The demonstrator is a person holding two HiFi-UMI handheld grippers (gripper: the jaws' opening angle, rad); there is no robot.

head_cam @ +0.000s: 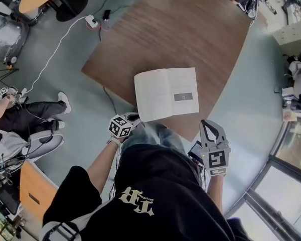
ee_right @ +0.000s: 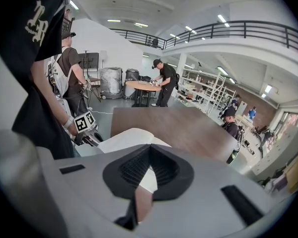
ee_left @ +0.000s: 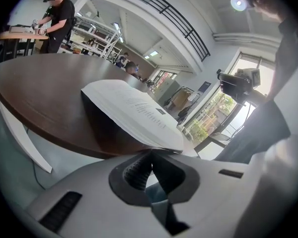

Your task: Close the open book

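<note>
— What worries you from here?
— The open white paper book [head_cam: 165,93] lies flat, pages up, at the near edge of the brown wooden table [head_cam: 190,29]. Its near left corner seems to reach the rim or hang just past it. If I push too hard when I lift the left half from below, I think the whole book could slide across the smooth top instead of folding, or tip off the edge toward me
— Is anything holding it down?
— No. My right gripper [head_cam: 208,124] hangs off the table, near the book's right-hand corner but apart from it, so nothing pins the right half. The paper could also curl or crease if I catch only a few sheets
— And the fingers?
— Both pairs are pressed together with nothing between them. The left gripper [ee_left: 151,151] has its tips just under the book's near corner, and I can't tell whether they touch the paper. In the right gripper view the book lies ahead of the closed tips and slightly to the left, with no contact
— So what does the next move need?
— I judge I should slip the left tips under the cover, or part them to take its edge, and steady the other half with the right one
</note>
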